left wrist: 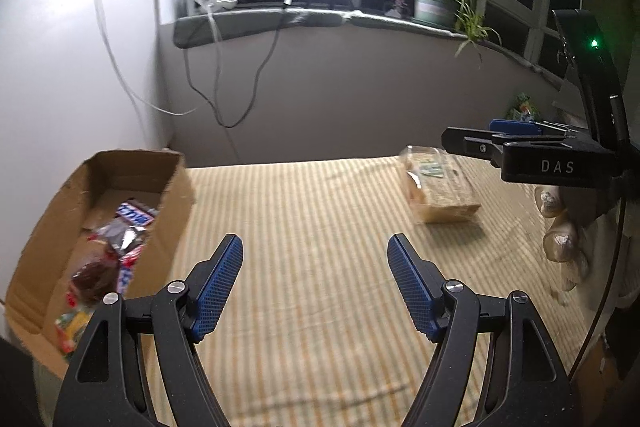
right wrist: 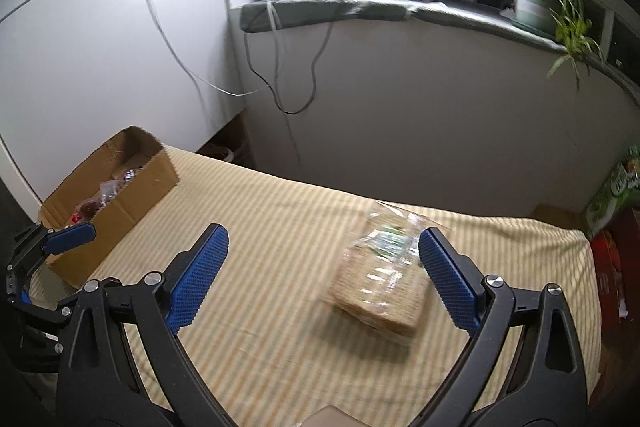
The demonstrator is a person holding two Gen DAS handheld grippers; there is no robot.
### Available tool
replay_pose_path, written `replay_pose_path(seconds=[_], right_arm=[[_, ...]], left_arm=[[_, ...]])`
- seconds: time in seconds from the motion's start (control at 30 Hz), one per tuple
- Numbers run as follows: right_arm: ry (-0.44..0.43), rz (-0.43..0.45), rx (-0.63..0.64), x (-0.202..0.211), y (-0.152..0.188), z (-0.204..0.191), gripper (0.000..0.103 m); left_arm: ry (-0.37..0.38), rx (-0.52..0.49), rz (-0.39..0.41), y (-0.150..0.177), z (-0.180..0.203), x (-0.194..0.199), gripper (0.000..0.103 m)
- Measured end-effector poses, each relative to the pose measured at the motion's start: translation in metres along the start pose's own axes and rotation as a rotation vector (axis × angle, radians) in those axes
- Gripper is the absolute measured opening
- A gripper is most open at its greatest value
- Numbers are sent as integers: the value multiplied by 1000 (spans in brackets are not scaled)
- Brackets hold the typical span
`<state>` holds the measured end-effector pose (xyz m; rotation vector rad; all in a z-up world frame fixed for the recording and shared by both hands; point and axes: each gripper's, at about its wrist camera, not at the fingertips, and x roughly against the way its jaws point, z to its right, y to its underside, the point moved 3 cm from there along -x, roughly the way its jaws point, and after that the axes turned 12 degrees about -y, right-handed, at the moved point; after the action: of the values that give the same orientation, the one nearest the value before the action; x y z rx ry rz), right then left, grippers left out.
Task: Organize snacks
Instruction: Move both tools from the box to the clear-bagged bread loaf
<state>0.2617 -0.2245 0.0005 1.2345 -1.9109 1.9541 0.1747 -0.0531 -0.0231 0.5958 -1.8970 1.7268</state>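
1 cardboard box, 1 wrapped cracker pack, 1 potted plant, 2 grippers.

Left tool and right tool both wide-jawed, empty, side by side.

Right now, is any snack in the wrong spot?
Yes. One clear-wrapped cracker pack lies alone on the striped cloth, apart from the cardboard box that holds the other snacks. Both claws are open and touch nothing.

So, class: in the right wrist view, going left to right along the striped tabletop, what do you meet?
cardboard box → left pad of the right tongs → wrapped cracker pack → green carton
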Motion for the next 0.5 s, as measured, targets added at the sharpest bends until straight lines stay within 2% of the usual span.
replay_pose_path(seconds=[0.33,0.5], right_arm=[[-28,-49,-140,-6,15,59,98],[-85,-84,-212,-16,26,81,98]], left_arm=[[126,8,-73,-7,38,-29,75],[197,32,-108,-13,53,-44,75]])
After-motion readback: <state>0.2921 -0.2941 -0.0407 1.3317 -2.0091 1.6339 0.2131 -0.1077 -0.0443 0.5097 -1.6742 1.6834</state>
